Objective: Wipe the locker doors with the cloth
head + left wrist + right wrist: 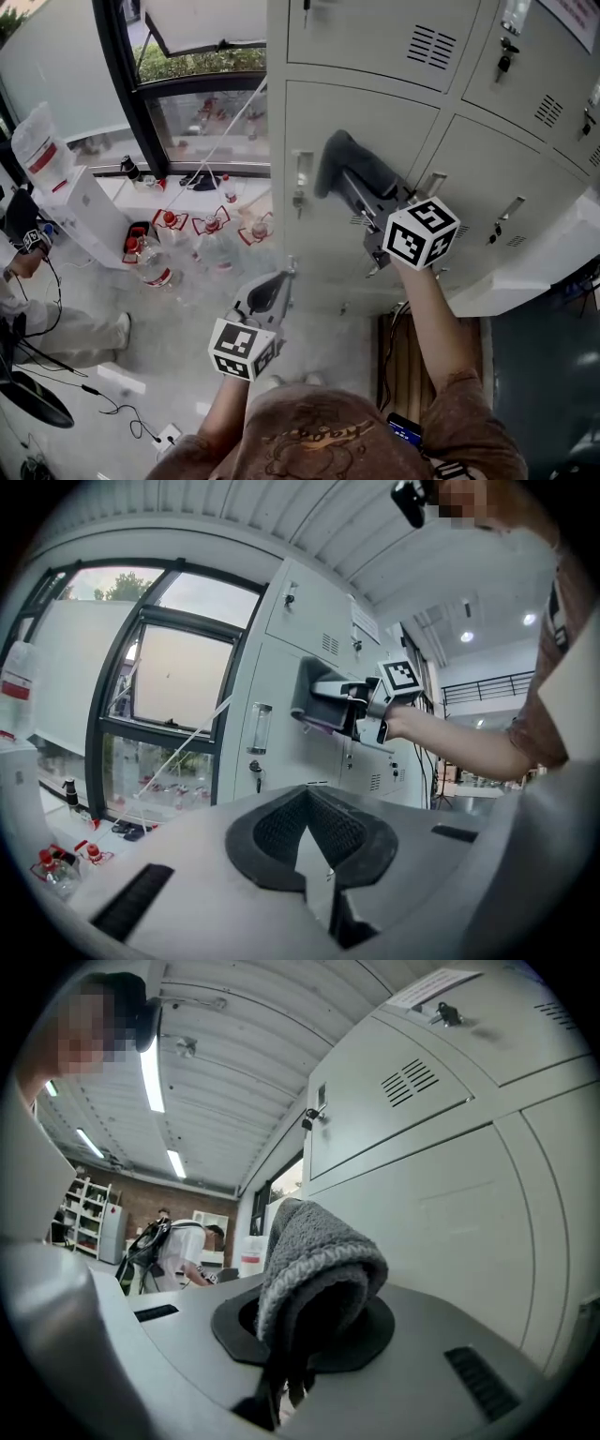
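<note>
Right claw grips a grey cloth against a locker door; left claw hangs lower, closed and empty.

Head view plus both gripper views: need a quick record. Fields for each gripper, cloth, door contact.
right gripper: shut on the grey cloth
cloth: folded over the jaw tips, top end sticking out past them
door contact: cloth looks pressed against the locker door, to the right of its handle
left gripper: shut, nothing in it, low and off the lockers
wipe direction: cannot tell from one moment
</note>
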`<state>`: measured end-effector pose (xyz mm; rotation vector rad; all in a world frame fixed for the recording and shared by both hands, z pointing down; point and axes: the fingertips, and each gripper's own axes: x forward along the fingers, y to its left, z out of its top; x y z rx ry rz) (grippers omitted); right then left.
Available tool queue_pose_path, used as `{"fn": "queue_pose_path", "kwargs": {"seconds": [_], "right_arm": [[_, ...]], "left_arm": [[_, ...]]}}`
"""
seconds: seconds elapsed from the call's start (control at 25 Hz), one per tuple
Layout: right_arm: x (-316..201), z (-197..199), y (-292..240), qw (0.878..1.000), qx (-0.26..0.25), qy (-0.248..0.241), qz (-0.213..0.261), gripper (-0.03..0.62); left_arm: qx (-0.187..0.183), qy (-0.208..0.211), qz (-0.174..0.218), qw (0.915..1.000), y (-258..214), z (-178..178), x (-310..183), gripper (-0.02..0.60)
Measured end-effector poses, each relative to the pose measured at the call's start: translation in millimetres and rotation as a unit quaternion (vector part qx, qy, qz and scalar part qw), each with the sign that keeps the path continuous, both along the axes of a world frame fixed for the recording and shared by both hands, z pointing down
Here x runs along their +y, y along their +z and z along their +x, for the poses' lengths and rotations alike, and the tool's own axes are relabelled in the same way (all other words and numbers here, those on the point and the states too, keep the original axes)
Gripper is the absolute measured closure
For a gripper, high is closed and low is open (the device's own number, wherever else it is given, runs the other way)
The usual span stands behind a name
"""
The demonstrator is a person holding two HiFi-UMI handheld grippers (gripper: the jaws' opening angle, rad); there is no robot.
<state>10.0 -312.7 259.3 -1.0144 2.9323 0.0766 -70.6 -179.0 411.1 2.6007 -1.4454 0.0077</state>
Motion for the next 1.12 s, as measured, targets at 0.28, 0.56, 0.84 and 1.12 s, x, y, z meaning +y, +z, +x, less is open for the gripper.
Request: {"fn": "queue_pose_path", "kwargs": {"seconds": [0.28, 0.56, 0.84, 1.12], "right_arm": [[-6.6, -48.0, 22.3, 1.0, 0.002, -0.03, 0.0, 0.562], [-14.4, -86.5, 48.3, 0.998, 0.013, -0.054, -0.008, 0.562], [-34.6, -101.5, 62.1, 0.999, 0.016, -0.048, -0.007, 0.562], [-54.0, -101.2, 65.1, 0.999, 0.04, -0.034, -0.001, 0.562]], "left_arm": [[-0.001, -0.011, 0.002, 0.9999, -0.3, -10.0, -0.6, 0.581], [-0.002, -0.031, 0.0, 0.9995, 1.9, -25.8, -2.7, 0.58], [-0.005, -0.043, 0.001, 0.9991, 2.0, -36.9, -0.2, 0.581], [-0.007, -0.048, 0.0, 0.9988, 1.2, -42.2, -1.3, 0.58]]}}
